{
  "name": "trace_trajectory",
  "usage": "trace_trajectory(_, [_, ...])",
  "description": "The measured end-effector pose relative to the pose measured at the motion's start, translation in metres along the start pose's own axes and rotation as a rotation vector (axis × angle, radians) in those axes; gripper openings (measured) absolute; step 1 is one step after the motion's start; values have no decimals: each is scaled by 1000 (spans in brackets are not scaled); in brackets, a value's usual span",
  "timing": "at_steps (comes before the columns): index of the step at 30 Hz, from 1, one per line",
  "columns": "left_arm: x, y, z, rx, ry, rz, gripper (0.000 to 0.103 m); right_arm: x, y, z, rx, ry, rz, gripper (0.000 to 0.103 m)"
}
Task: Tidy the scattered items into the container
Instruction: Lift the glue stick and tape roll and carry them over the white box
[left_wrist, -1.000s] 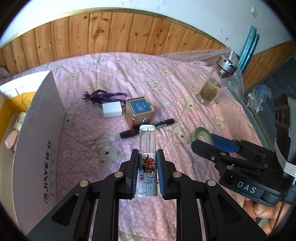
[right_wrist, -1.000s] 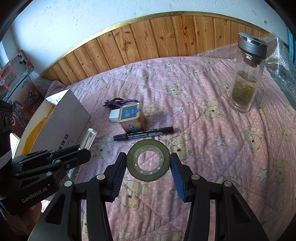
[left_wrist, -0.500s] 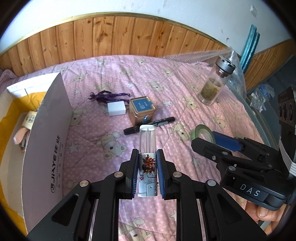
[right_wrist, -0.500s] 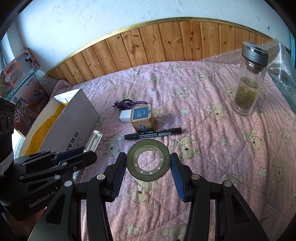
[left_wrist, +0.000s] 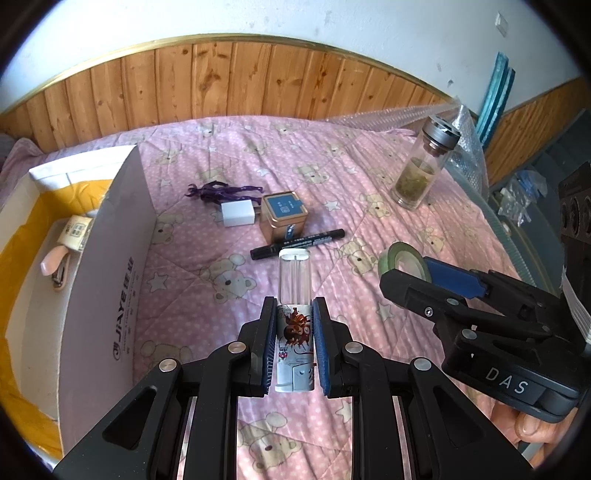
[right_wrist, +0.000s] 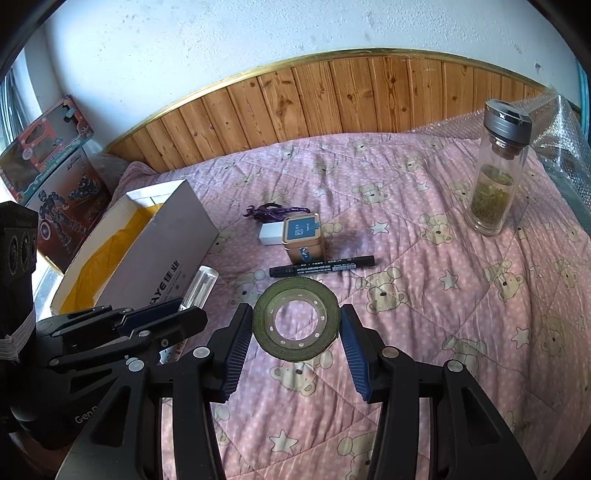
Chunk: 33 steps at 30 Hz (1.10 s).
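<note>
My left gripper (left_wrist: 294, 301) is shut on a small tube (left_wrist: 294, 273) with a clear cap and a printed label, held above the pink quilt. My right gripper (right_wrist: 295, 308) is shut on a green tape roll (right_wrist: 295, 291), also held off the quilt. In the left wrist view the tape roll (left_wrist: 400, 258) and right gripper (left_wrist: 424, 273) sit to the right. The white cardboard box (left_wrist: 110, 266) with yellow lining stands at the left, small items inside. On the quilt lie a black marker (left_wrist: 297, 242), gold tin (left_wrist: 283, 218), white charger (left_wrist: 238, 215) and purple cord (left_wrist: 221, 192).
A glass bottle (right_wrist: 491, 184) with tea leaves stands at the far right, next to bubble wrap (right_wrist: 561, 140). Toy boxes (right_wrist: 48, 155) lean by the wall behind the white box (right_wrist: 162, 251). Wood panelling bounds the bed's far side. A thumb (left_wrist: 528, 424) shows at lower right.
Both grippers have lifted and drawn back a little with their items still held. More of the white box's inside shows at the left.
</note>
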<state>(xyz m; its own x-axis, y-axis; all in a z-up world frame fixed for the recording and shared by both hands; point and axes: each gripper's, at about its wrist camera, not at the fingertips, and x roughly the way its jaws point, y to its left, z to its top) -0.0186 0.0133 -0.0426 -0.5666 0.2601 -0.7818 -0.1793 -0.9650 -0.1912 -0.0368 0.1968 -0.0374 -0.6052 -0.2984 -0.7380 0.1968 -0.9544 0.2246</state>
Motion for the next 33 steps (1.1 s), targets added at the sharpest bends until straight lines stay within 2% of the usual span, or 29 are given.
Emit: trace_trajectory(33, [-58, 78, -14, -127, -72, -18, 19, 7, 96, -1, -113, 3, 76, 49])
